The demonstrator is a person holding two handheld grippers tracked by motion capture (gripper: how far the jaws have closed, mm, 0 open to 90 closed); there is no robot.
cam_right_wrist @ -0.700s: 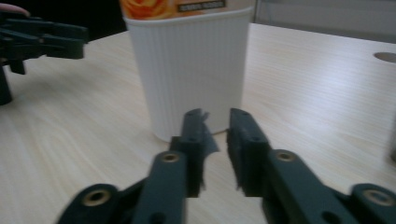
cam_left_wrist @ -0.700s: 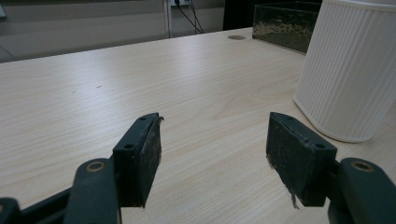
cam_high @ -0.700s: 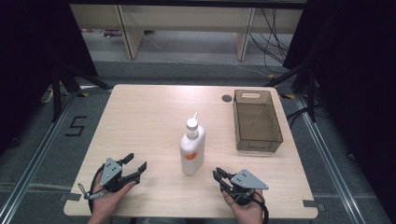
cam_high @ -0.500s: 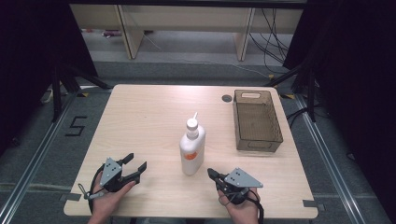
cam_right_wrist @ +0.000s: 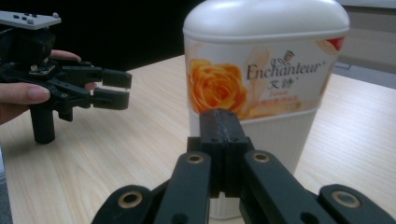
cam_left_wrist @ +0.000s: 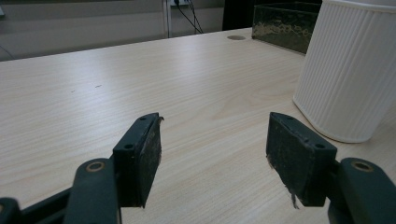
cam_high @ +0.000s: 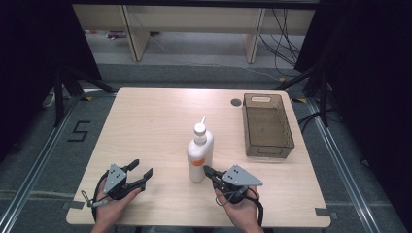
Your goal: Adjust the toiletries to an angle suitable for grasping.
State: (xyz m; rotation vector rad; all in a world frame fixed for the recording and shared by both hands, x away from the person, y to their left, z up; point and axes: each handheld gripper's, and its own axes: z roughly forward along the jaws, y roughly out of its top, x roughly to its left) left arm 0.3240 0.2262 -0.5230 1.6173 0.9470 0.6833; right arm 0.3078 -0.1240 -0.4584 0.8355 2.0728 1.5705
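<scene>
A white lotion bottle (cam_high: 199,154) with a pointed cap and an orange rose label stands upright in the middle of the wooden table (cam_high: 145,121). My right gripper (cam_high: 207,169) lies low just to its right, jaws shut with nothing between them, tips close to the bottle's base. In the right gripper view the shut jaws (cam_right_wrist: 223,117) point at the bottle (cam_right_wrist: 266,70) just below the label. My left gripper (cam_high: 141,171) rests open near the front left edge. In its own view the left gripper (cam_left_wrist: 215,135) stands wide apart, with the ribbed bottle (cam_left_wrist: 350,70) off to the right.
A dark see-through basket (cam_high: 286,141) sits at the table's right side, seen far off as the basket (cam_left_wrist: 285,18) in the left gripper view. A round cable hole (cam_high: 236,102) lies beside it. The left gripper (cam_right_wrist: 114,88) and a hand show in the right gripper view.
My right gripper has slid left and a little forward, closing in on the bottle's base. The left gripper and the bottle have stayed put.
</scene>
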